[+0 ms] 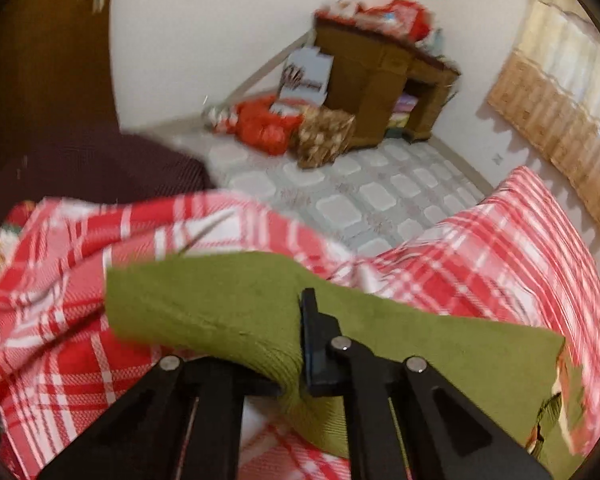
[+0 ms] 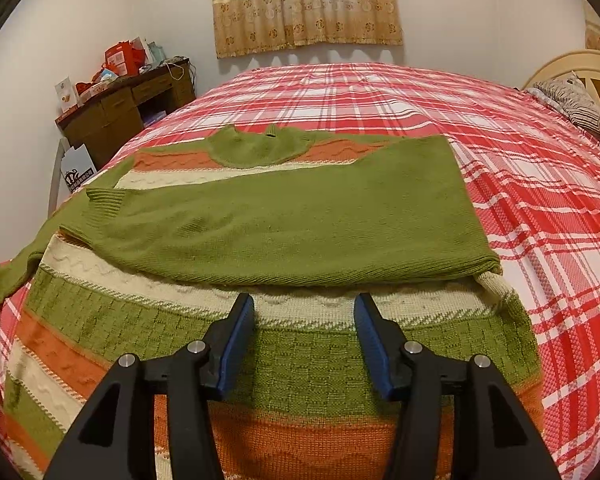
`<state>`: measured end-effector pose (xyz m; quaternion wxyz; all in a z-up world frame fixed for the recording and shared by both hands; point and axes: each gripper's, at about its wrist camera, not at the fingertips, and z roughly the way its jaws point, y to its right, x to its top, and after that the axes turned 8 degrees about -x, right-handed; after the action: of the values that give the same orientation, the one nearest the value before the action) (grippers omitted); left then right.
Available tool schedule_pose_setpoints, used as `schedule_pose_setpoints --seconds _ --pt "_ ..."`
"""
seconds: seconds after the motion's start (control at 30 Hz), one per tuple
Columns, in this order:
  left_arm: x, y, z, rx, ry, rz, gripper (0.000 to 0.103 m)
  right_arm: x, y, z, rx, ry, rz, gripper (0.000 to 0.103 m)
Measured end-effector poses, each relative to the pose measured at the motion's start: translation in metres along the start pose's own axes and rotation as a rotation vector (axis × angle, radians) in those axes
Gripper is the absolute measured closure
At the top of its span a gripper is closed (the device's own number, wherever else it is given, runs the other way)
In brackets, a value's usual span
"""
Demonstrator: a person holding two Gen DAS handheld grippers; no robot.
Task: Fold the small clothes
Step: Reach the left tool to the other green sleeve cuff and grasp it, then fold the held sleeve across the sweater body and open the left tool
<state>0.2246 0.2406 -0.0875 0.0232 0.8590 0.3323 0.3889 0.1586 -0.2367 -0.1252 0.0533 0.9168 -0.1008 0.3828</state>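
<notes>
the left gripper (image 1: 300, 344) is clenched on a green sleeve (image 1: 228, 304) of the sweater (image 2: 284, 312), lifting it above the red plaid bed (image 1: 500, 248). the right gripper (image 2: 304, 340) hangs released over the striped sweater lying flat on the bed, its other sleeve folded across the chest.
</notes>
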Motion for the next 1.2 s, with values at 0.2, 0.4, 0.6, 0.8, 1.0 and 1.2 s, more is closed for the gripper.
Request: schedule_pose_setpoints --seconds 0.2,0.4,0.6,0.8,1.0,1.2 --pt "-0.022 0.086 -0.058 -0.107 0.184 0.31 0.097 0.0 0.003 0.0 0.014 0.006 0.016 0.049" --pt "-0.088 0.18 -0.099 -0.238 0.271 0.621 0.097 -0.001 0.009 0.0 0.041 0.011 0.039 0.049" --pt "-0.167 0.247 -0.096 -0.283 0.207 0.892 0.089 -0.001 0.016 0.002 0.075 0.015 0.073 0.049" --pt "-0.209 0.258 -0.109 -0.393 0.103 1.031 0.022 -0.002 0.017 0.002 0.085 0.017 0.081 0.049" --pt "-0.206 0.23 -0.134 -0.504 0.087 1.064 0.008 -0.002 0.016 0.002 0.088 0.015 0.081 0.048" --pt "-0.221 0.203 -0.129 -0.559 0.042 1.099 0.005 -0.001 0.014 0.003 0.073 0.01 0.069 0.047"
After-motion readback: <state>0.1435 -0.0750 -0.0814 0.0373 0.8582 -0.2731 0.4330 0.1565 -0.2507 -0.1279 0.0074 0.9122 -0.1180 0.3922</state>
